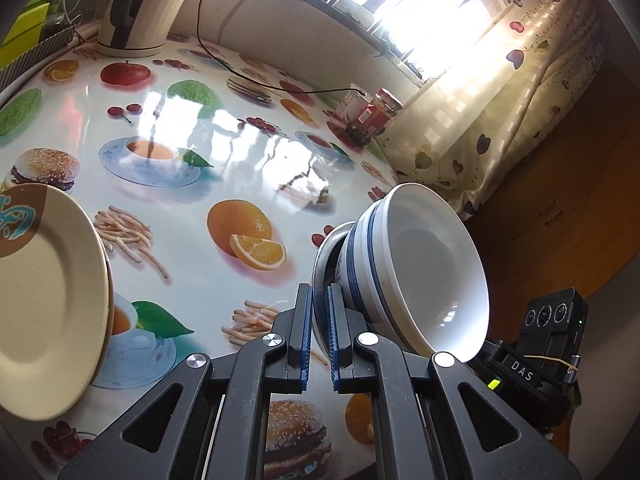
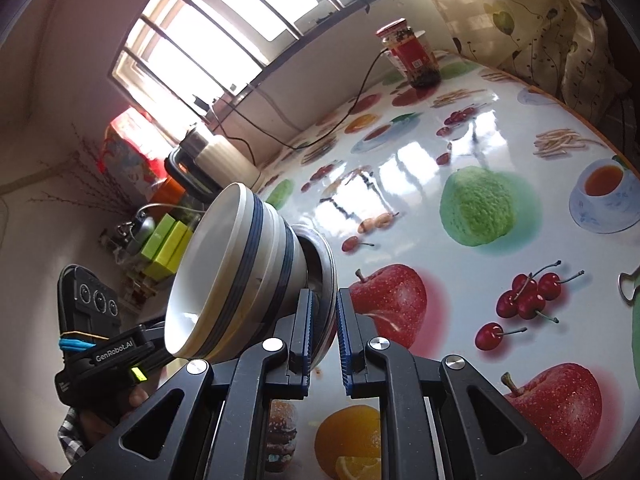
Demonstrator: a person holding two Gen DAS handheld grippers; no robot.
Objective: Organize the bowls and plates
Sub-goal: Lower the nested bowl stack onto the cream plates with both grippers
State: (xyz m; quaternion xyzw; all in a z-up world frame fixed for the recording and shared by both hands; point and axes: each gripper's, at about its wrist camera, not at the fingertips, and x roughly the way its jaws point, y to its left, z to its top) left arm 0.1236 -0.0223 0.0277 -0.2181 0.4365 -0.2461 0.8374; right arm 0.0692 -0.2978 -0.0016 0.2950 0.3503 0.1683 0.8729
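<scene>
Bowls (image 1: 424, 276) glossy, blue-banded, nested | metal plate (image 1: 322, 276) pinched | both tools

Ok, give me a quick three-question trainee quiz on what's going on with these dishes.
1. What do the left gripper and right gripper clamp? A the steel dish's rim; B a striped bowl; C a spoon.
2. True or false: the blue-striped bowls sit nested on that dish.
3. What stands on the table near the curtain?
Key: 1 A; 2 true; 3 a red-lidded jar.
</scene>
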